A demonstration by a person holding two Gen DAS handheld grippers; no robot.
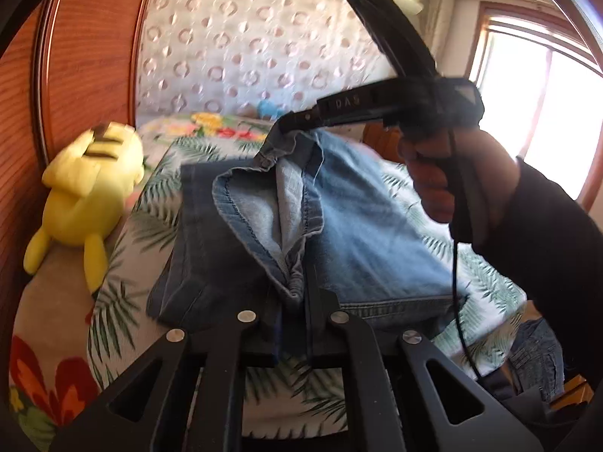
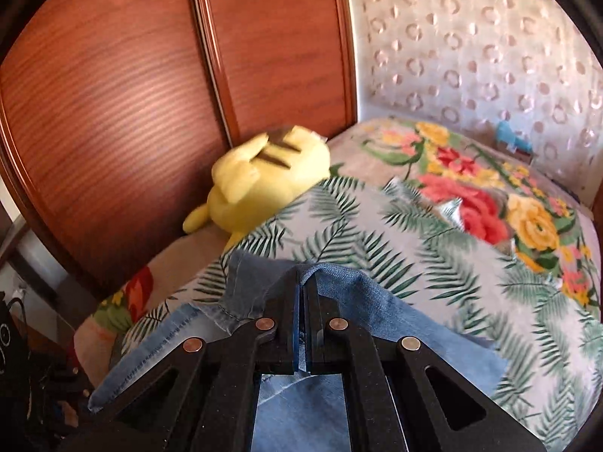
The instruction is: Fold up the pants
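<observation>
Blue denim pants (image 1: 350,237) lie partly folded on the leaf-print bed cover. My left gripper (image 1: 296,297) is shut on a bunched hem of the pants at the near side. My right gripper (image 1: 280,128) shows in the left wrist view at the far side, shut on another edge of the pants and lifting it above the bed. In the right wrist view the right gripper (image 2: 303,282) is shut on denim, with the pants (image 2: 369,301) draped under and around its fingers.
A yellow plush toy (image 1: 90,199) lies at the bed's left edge against a wooden wardrobe (image 2: 113,94). A floral blanket (image 2: 490,196) covers the far part of the bed. More denim (image 1: 539,354) hangs off the bed's right edge. A window (image 1: 542,86) is at right.
</observation>
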